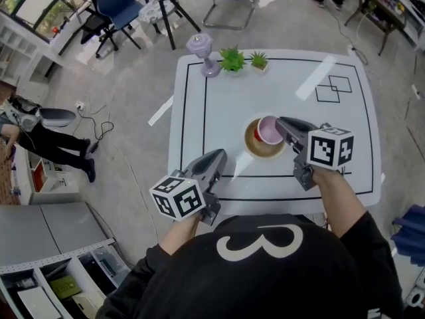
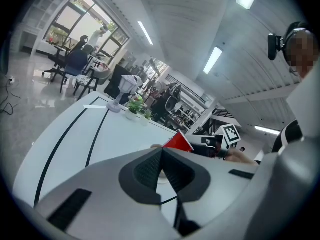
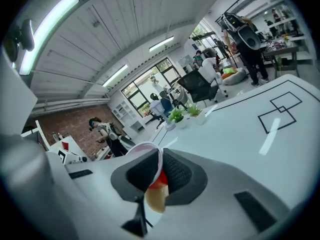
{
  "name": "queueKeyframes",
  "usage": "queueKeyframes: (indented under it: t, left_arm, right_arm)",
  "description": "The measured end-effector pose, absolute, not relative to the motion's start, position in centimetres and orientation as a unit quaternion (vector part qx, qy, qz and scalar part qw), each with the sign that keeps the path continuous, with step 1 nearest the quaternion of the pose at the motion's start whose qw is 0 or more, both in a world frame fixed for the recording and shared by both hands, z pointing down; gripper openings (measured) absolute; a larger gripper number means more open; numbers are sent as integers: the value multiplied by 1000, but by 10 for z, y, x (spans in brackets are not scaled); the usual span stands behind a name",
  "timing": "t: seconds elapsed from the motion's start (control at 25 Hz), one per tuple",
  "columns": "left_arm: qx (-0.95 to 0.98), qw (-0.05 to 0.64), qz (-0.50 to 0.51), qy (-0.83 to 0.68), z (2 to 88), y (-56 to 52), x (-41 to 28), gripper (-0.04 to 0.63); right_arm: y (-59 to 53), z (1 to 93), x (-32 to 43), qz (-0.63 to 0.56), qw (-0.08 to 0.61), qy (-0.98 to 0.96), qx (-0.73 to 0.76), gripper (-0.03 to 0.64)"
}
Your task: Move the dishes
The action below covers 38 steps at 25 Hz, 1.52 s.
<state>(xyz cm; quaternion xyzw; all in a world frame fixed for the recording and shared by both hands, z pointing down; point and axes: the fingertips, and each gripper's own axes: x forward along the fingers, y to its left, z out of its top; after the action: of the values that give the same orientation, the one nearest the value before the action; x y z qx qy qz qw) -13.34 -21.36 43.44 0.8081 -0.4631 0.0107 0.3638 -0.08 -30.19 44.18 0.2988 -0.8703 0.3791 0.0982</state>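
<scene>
White table [image 1: 265, 92] with black lines; two small plants [image 1: 232, 60] and purple stand [image 1: 201, 48] at far edge. Tan dish [image 1: 255, 150] lay near table's middle. Red cup [image 1: 269, 131], pink inside, sat in dish, toward its far right side. Right tongs [image 1: 284, 126] clamped on cup's rim, one jaw inside cup, other outside. Left tongs [image 1: 218, 158] pressed together with nothing between, over near-left part of table, apart from dish
</scene>
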Motion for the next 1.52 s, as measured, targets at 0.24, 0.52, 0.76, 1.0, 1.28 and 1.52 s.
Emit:
queueKeyframes:
  t: [0.24,0.52,0.76,1.0,1.28,1.52]
  left_arm:
    - [808,368,11,-460,439,-219,-131,2]
    - [808,376,17,-454,444,-223,-127,2]
    - [807,380,26,-451,446,-224,-126,2]
    - [809,382,27,-447,450,-228,-122,2]
    - [807,381,30,-450,451,-228,-123,2]
    - [804,380,27,-458,448,-225,-127,2]
  right_arm:
    - [-330,435,31,388,67,-855,338,40]
    - [-362,453,70,386,65,-831,395,40]
    - [-381,478,99,381,88,-807,443,40]
    - [-393,494,112,379,110,-792,466,40]
    - [-394,501,111,383,117,-789,467,100]
    - [-390,492,104,376,107,-801,453,203]
